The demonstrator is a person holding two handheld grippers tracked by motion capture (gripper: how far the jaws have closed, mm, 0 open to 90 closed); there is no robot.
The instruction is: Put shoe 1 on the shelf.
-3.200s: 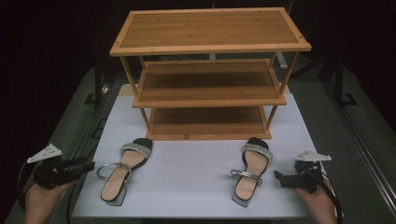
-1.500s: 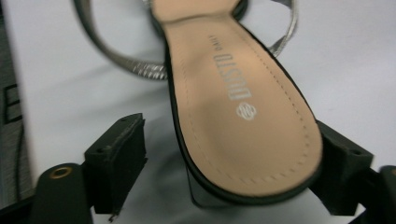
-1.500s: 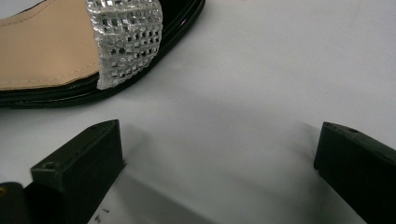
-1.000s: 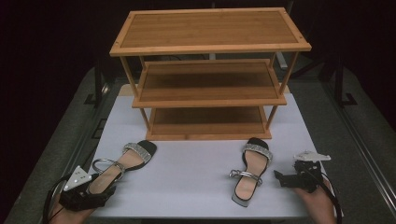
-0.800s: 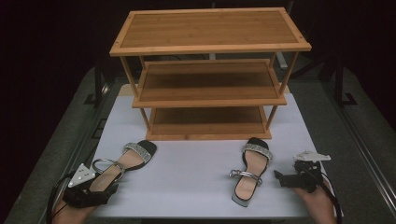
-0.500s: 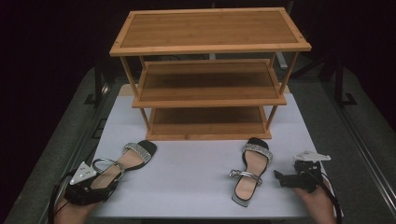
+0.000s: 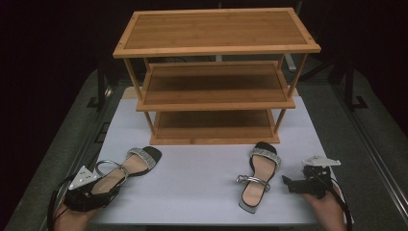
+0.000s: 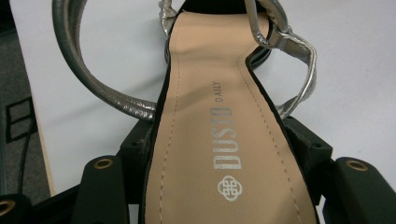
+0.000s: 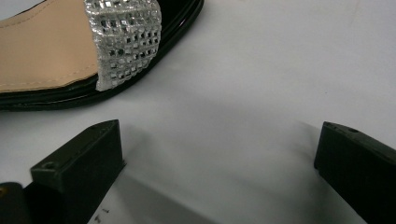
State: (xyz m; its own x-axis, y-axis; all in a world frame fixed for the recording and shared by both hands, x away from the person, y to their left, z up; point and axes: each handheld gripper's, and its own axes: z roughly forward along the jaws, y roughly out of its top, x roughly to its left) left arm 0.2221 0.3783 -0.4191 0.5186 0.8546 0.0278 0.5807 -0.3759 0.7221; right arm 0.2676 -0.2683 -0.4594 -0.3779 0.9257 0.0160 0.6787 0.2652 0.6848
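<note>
White sheeting covers the bench under both sandals. Nearest, the left tool has its jaws on either side of the left sandal at the heel end, touching its black edges; I judge it gripped, so squeeze evenly across the sole before lifting. That sandal has a tan insole with silver lettering and a silver ankle strap looping beyond the jaws. The right tool stands wide open, empty, the right sandal just beyond its left jaw. Farther off stands a wooden rack.
</note>
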